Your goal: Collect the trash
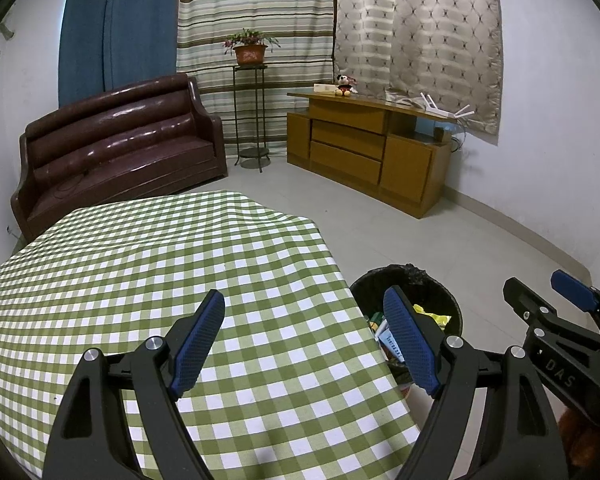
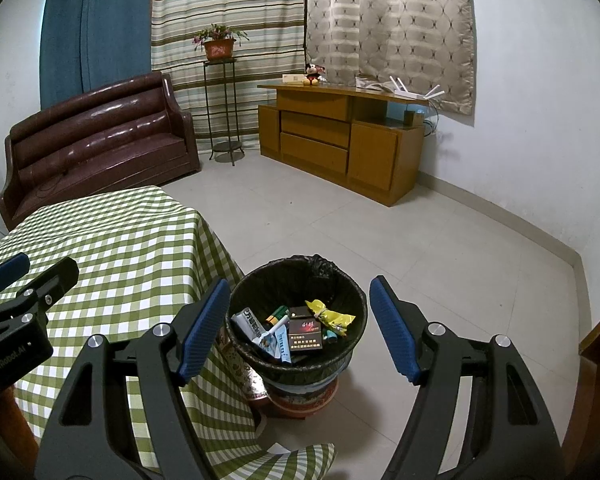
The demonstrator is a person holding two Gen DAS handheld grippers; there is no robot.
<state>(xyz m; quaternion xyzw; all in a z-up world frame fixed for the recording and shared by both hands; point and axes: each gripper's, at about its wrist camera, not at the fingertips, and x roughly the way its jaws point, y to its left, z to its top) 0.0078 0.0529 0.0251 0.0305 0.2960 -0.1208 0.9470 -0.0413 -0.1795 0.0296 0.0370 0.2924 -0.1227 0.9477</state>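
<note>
Both grippers stand spread with nothing between their blue pads. The left gripper (image 1: 304,342) hangs over the near right part of the table (image 1: 140,264), which is covered in a green and white checked cloth; only bare cloth shows beneath its jaws. The right gripper (image 2: 298,326) is held beside the table's edge, over the floor, and in its own view the waste bin (image 2: 298,364) sits straight ahead and below, framed between the two fingers. The bin is lined with a black bag and stands on the pale tiled floor just beside the table's hanging cloth. The trash (image 2: 296,328) lies inside it: a dark cigarette pack, a yellow wrapper, a white and blue carton, and a few small pieces that are too small to tell apart. In the left wrist view the same bin shows past the table's corner, partly hidden behind the right finger of the left gripper, and the right gripper shows at the right edge. Against the far walls stand a brown sofa (image 2: 96,140), a potted plant (image 2: 219,44) on a thin metal stand, and a wooden cabinet (image 2: 340,140).
</note>
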